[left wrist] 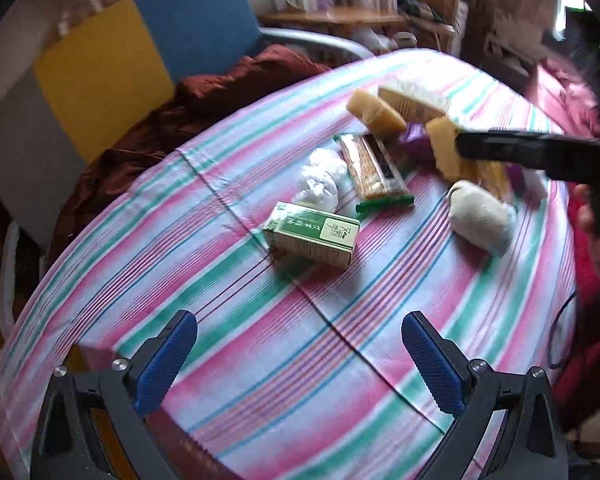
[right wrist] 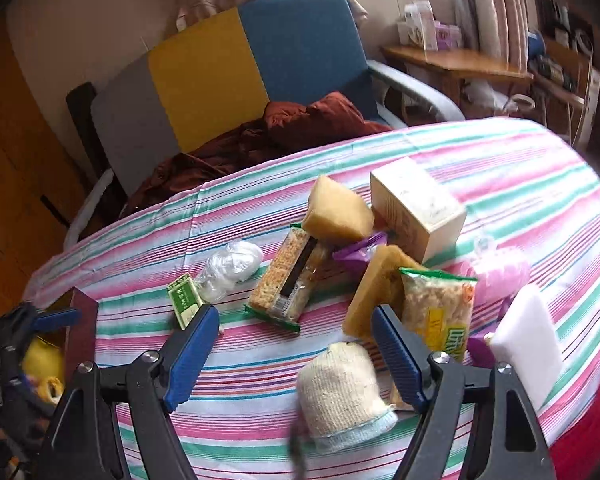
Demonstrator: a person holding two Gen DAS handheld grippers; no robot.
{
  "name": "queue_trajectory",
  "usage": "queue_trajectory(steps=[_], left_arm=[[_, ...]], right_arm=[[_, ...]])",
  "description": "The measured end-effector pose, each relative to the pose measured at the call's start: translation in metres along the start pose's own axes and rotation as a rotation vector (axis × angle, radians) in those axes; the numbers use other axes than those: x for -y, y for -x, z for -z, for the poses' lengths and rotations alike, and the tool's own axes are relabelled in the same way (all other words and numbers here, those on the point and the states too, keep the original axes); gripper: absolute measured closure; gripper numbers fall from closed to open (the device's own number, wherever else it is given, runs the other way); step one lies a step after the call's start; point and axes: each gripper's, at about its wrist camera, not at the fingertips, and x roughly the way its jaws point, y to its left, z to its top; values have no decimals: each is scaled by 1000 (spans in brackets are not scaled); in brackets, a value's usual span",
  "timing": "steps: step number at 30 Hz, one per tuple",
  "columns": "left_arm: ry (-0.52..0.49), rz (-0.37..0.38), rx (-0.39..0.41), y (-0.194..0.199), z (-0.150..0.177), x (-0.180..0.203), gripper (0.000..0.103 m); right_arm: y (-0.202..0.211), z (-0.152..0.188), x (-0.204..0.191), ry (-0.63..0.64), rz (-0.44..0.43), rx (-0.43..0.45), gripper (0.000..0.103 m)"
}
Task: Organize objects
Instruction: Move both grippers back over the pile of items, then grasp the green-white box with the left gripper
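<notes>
The objects lay in a loose cluster on a striped tablecloth (right wrist: 500, 168) of pink, green and white bands. Landmark taken: the green carton (left wrist: 311, 236), lying on its side at the near-left edge of the cluster.

Just behind the carton sat a crumpled white plastic bag (left wrist: 320, 178), close to it; contact could not be judged. To the right of the bag lay a long cracker packet (left wrist: 374, 172) with a green end seal. Beyond that packet, a yellow sponge block (left wrist: 374, 114) leaned tilted against a beige box (left wrist: 412, 100), with a purple wrapper (left wrist: 414, 142) tucked below them. A second yellow sponge (right wrist: 374, 292) stood upright to the right, beside a snack bag (right wrist: 438, 308) with yellow print. A cream knitted roll (left wrist: 482, 218) with a pale blue end lay well to the right of the carton, apart from it. A white block (right wrist: 528, 340) and a pink mesh item (right wrist: 500, 276) sat at the far right of the cluster.

Left gripper (left wrist: 300, 344): jaws spread wide, nothing between the blue pads, held over bare cloth short of the carton. Right gripper (right wrist: 296, 340): jaws also spread wide, empty, positioned above the knitted roll; whether either finger touched the roll could not be told.

Behind the table stood a chair (right wrist: 260, 64) with grey, yellow and blue panels, a dark red cloth (right wrist: 300, 124) heaped on its seat.
</notes>
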Motion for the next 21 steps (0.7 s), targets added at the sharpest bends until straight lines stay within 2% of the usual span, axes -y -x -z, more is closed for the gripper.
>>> queue_trajectory(steps=[4,6,11,21], left_arm=[[-55,3,-32,-27,-17,0,0],[-88,9,-19,-33,-22,1,0],[-160,14,-40,-53,-35,6,0],[-161,74,-99,-89,-53,2,1]], right_arm=[[1,0,5,-41,-19,-5,23],[2,1,7,-51,-25,-6,23],[3,2,5,-42,-27,-10,23],[2,2,4,-34,-22,-13,23]])
